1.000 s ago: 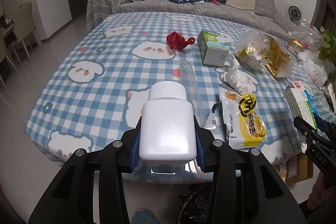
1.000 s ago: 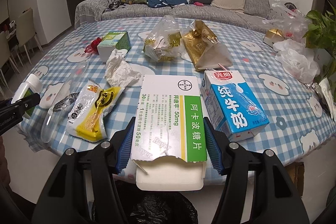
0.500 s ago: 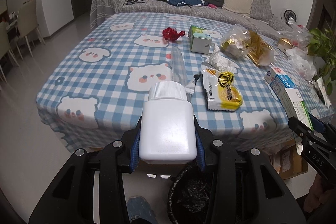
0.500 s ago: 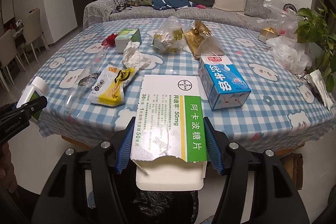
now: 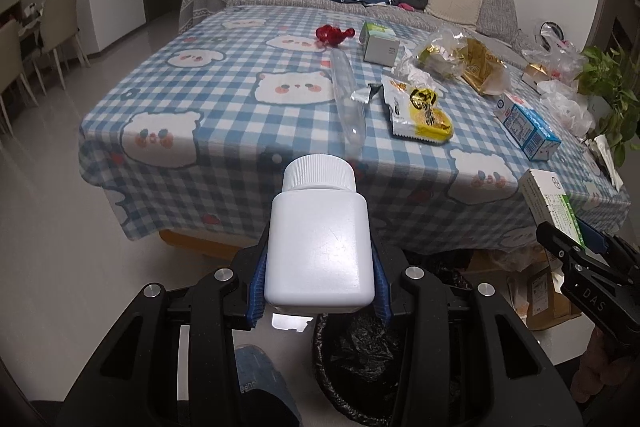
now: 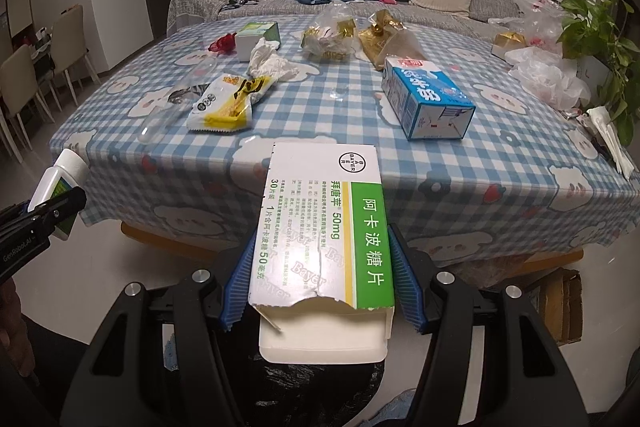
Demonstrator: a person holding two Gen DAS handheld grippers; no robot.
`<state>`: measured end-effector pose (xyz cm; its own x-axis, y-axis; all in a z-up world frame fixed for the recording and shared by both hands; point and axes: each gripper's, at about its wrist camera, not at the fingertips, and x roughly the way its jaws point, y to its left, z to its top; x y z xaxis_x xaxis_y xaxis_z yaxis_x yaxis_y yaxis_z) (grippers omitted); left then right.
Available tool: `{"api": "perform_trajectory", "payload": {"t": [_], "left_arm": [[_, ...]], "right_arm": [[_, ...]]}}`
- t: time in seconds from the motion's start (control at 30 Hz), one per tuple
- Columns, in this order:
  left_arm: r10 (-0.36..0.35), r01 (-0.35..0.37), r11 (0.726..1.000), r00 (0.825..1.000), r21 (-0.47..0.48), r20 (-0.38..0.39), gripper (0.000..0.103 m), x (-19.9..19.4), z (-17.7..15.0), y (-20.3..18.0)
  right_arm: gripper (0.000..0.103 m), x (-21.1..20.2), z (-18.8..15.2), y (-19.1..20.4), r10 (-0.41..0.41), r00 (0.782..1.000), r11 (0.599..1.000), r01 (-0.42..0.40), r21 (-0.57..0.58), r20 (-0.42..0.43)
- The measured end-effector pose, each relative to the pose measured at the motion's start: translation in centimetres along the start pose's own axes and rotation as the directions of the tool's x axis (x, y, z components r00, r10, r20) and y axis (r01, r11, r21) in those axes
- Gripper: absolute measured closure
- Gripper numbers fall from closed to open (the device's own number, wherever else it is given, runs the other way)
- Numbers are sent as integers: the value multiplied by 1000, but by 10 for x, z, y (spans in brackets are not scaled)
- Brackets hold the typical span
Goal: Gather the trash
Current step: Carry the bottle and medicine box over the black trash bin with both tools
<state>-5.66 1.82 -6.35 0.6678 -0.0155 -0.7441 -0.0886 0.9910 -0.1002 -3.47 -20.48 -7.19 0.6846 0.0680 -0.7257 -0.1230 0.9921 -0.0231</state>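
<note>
My left gripper (image 5: 318,279) is shut on a white plastic pill bottle (image 5: 319,239), held off the table's front edge above a bin lined with a black bag (image 5: 360,367). My right gripper (image 6: 320,287) is shut on a white and green medicine box (image 6: 320,231), also off the front edge; the black bag (image 6: 316,391) shows below it. Each gripper shows in the other's view: the right one with its box (image 5: 554,203), the left one with its bottle (image 6: 60,183).
On the checked table (image 5: 224,95) lie a yellow snack packet (image 5: 420,111), a clear plastic tube (image 5: 348,99), a blue milk carton (image 6: 424,99), a crumpled tissue (image 6: 272,61), a green-white box (image 5: 380,43), red wrapper (image 5: 332,35), gold bags (image 6: 380,39). Cardboard boxes (image 5: 536,291) sit under the table.
Both grippers have pulled back and risen away from the table with their loads. The table now lies further off and the black-lined bin shows below them.
</note>
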Motion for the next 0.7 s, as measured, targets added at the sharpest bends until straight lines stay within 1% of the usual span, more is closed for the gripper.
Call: {"api": "perform_trajectory", "payload": {"t": [0.23,0.4,0.7], "left_arm": [[8,-8,1000,999,8,-39,63,11,-31,0],[29,-28,1000,997,6,-72,63,31,-53,3],[37,-38,999,994,-10,-103,63,60,-76,8]], "right_arm": [[45,12,-29,11,16,999,1000,-17,-7,-42],[45,24,-49,16,25,996,1000,-24,6,-80],[45,50,-72,21,24,992,1000,-24,4,-127]]}}
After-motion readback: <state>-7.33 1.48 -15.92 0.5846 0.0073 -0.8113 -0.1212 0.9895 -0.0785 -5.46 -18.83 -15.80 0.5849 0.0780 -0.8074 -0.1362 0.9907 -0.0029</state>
